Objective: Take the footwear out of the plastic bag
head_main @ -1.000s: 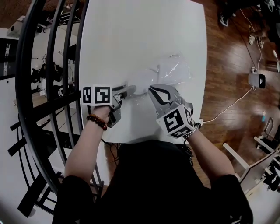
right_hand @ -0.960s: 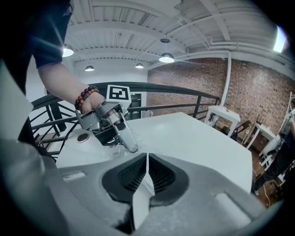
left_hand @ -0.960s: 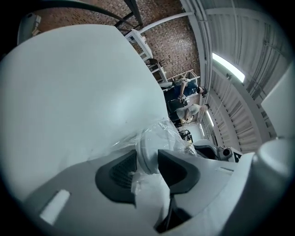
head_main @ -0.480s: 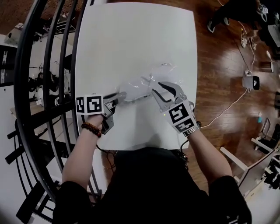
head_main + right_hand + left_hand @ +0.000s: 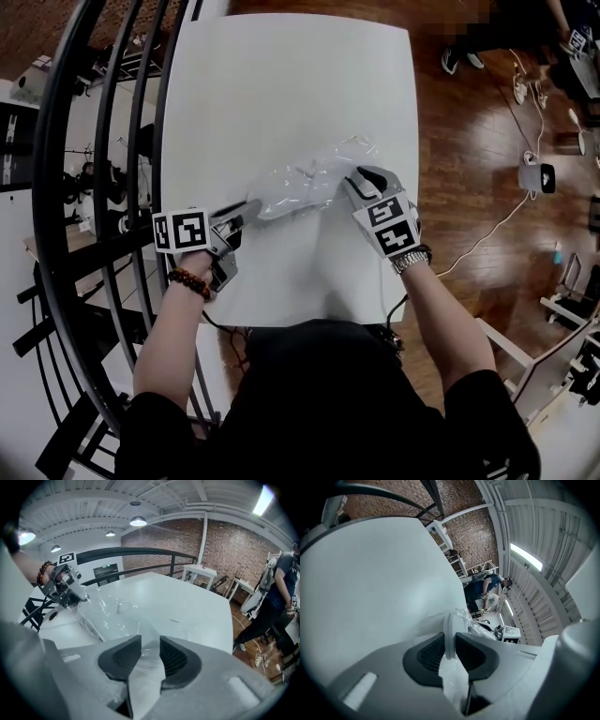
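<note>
The plastic bag (image 5: 314, 173) was laid crumpled on the white table (image 5: 281, 75) at the middle of the head view, stretched between the two grippers. The footwear was judged to be inside it, though only a pale shape could be made out through the film.

At centre left, the left gripper (image 5: 251, 203) was set at the bag's left end. Its jaws were being closed, with the pads already pressed on a fold of film and a white strip (image 5: 450, 627) within it, presumably so that this end would be anchored.

Right of centre, the right gripper (image 5: 352, 178) was held at the bag's other end with its jaws spread. Film was draped loosely between them without being pinched, probably so that a fresh hold nearer the opening or the footwear could be taken.
</note>
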A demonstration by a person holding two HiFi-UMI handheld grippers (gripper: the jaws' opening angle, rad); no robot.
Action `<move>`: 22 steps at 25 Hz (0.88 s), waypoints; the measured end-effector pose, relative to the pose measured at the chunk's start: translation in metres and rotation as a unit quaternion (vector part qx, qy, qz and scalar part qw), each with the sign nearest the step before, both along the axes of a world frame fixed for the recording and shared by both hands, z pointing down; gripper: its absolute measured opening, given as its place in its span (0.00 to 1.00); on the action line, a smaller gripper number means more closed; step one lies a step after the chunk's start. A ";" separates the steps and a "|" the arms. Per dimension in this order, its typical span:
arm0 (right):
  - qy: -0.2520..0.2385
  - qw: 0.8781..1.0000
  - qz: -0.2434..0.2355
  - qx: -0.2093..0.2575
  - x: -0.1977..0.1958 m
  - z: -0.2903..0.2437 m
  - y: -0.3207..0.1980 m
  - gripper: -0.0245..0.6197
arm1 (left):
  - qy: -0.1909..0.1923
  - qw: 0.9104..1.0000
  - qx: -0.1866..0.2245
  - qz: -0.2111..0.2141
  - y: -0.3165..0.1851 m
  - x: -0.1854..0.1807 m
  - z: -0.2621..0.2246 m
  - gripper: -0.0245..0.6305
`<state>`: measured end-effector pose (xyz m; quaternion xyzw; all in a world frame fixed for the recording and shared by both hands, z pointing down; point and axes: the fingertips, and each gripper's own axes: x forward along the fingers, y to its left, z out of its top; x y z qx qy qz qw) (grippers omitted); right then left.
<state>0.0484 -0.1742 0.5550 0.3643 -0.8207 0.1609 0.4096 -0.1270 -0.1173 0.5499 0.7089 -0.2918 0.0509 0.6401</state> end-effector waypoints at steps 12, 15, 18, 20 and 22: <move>0.034 0.998 0.048 0.015 0.024 0.004 -0.019 0.21 | 0.015 0.999 0.011 -0.034 -0.015 -0.022 -0.008 0.17; 0.042 0.997 0.056 0.018 0.029 0.004 -0.024 0.21 | 0.015 0.999 0.017 -0.043 -0.021 -0.027 -0.011 0.17; 0.051 0.996 0.068 0.020 0.033 0.005 -0.028 0.21 | 0.014 0.998 0.024 -0.055 -0.027 -0.036 -0.013 0.17; 0.056 0.995 0.077 0.021 0.037 0.005 -0.030 0.21 | 0.014 0.998 0.028 -0.063 -0.029 -0.044 -0.015 0.17; 0.062 0.994 0.087 0.022 0.042 0.005 -0.031 0.21 | 0.013 0.997 0.030 -0.074 -0.031 -0.051 -0.016 0.17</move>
